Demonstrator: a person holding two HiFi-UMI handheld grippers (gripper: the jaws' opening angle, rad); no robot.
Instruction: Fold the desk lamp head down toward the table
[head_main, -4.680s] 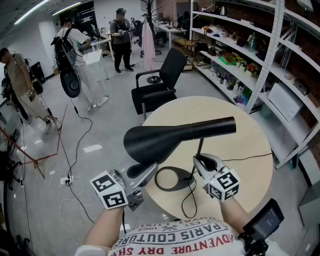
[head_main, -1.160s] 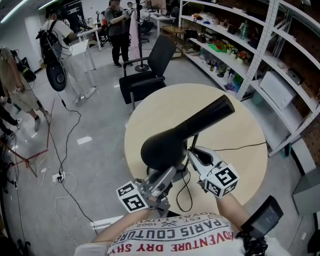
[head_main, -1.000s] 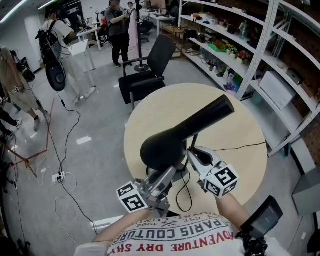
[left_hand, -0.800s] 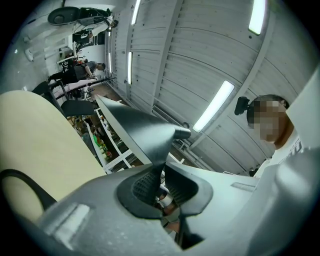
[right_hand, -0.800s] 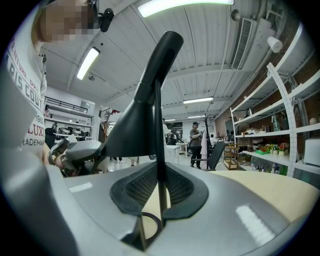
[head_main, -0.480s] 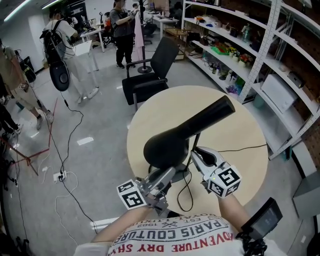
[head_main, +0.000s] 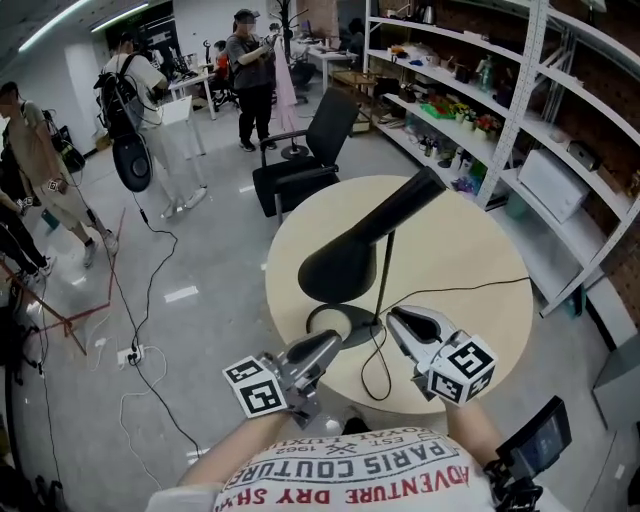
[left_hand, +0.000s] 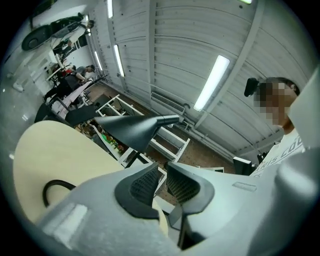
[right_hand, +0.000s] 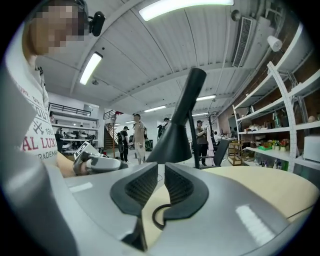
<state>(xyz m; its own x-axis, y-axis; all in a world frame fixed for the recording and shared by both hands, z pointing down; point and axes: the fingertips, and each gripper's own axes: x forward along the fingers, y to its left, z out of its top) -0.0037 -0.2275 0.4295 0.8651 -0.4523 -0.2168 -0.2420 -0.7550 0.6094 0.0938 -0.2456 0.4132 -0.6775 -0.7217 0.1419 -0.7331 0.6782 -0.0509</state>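
Desk lamp (head_main: 352, 258) stands on the round pale bench (head_main: 470, 250) in the head view, its black head tipped shade-down, with grey floor, a black chair (head_main: 305, 165), shelving (head_main: 470, 110) and standing people behind; the left tongs (head_main: 328, 345) and right tongs (head_main: 398, 322) hover by the near edge. The left gripper view shows its tongs narrowly parted, empty, just opening; the right gripper view shows narrow, empty tongs, just closing slightly. Since half a second ago both have drawn back from the lamp.
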